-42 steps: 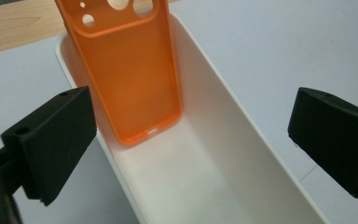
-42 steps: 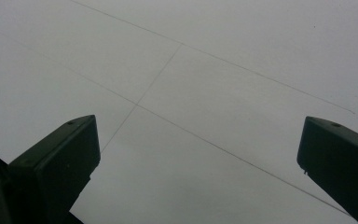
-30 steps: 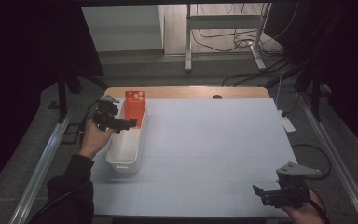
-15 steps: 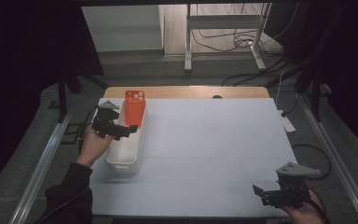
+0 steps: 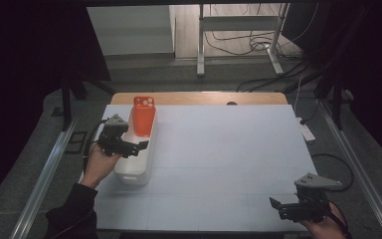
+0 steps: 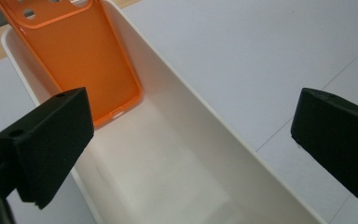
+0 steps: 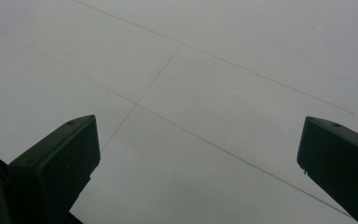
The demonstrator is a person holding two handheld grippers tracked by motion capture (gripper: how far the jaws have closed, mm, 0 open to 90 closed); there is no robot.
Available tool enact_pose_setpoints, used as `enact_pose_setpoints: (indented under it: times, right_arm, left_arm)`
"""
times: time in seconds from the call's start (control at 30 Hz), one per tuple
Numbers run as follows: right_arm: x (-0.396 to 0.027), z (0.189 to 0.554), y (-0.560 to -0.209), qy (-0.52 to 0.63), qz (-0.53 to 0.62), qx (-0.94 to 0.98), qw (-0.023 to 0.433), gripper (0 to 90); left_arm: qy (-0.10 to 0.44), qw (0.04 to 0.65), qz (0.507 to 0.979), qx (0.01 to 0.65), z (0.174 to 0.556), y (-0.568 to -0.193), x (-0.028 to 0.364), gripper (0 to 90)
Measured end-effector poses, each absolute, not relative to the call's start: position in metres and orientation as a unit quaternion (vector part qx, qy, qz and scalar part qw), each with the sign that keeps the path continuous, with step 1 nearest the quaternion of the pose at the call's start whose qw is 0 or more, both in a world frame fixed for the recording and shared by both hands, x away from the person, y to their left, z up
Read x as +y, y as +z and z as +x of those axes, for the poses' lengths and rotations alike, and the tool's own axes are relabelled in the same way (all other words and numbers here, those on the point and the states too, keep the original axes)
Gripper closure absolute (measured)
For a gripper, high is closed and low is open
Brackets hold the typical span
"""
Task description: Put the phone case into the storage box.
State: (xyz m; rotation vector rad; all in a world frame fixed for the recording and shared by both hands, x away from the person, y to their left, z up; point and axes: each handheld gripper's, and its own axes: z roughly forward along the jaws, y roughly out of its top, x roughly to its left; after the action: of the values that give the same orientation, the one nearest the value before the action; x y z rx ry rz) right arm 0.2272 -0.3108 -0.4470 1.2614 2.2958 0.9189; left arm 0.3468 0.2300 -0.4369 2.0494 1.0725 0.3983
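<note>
surface: white sheeted table (image 5: 219,164), wood strip at its far edge — dark room, cables on floor beyond | orange phone case (image 5: 143,115) leans upright in far end of white bin (image 5: 135,167) | left gripper (image 5: 140,146) over bin, jaws apart, empty | right gripper (image 5: 275,208) well away from bin, near table's front corner — jaws apart, empty

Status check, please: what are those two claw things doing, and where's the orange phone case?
Left gripper open over white bin. Right gripper open, idle. Orange case leaning inside bin's far end. Nothing in the way.
</note>
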Motion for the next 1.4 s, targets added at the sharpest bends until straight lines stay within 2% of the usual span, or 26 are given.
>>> enact_pose_setpoints:
  times: [0.7,1.4]
  right_arm:
    - [-0.311,0.227,-0.447,0.328,0.443,0.814,0.183,0.0]
    - [-0.31,0.227,-0.447,0.326,0.441,0.816,0.183,0.0]
  left_arm:
    - [0.168,0.393,0.806,0.41,0.315,-0.444,0.223,0.5]
    - [0.156,0.409,0.794,0.422,0.283,-0.446,0.229,0.5]
